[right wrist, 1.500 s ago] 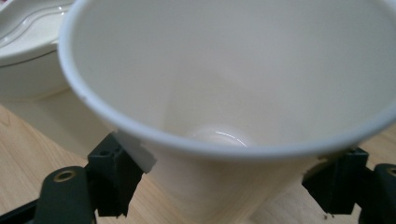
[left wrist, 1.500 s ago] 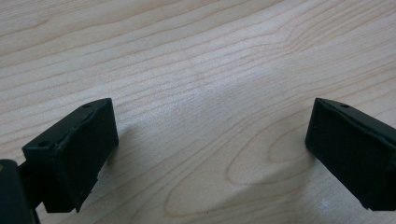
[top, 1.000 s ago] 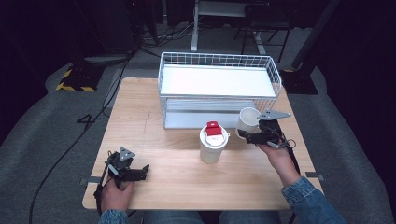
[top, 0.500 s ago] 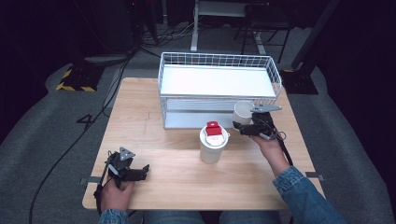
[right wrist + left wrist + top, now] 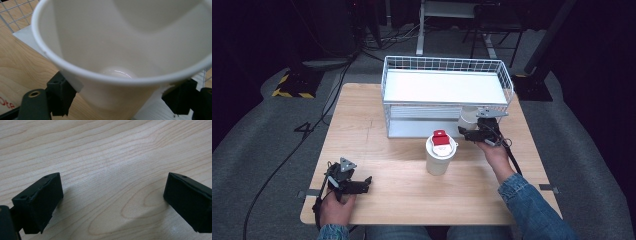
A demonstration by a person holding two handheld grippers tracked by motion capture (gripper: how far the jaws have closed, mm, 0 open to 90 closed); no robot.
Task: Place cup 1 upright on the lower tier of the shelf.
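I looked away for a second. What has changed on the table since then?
The right gripper, shut on the empty cup, carried it away from the person, up to the wire basket. The left gripper and the lidded cup stayed put.

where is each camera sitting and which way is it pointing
High view: above the person's side, looking forward and down on the table; both forearms, left gripper, right gripper.
Left gripper view: on the left gripper, facing bare tabletop; both jaws wide apart.
Right gripper view: on the right gripper, looking into a white cup between its jaws.
Shared: the cup and wire basket, high and right.
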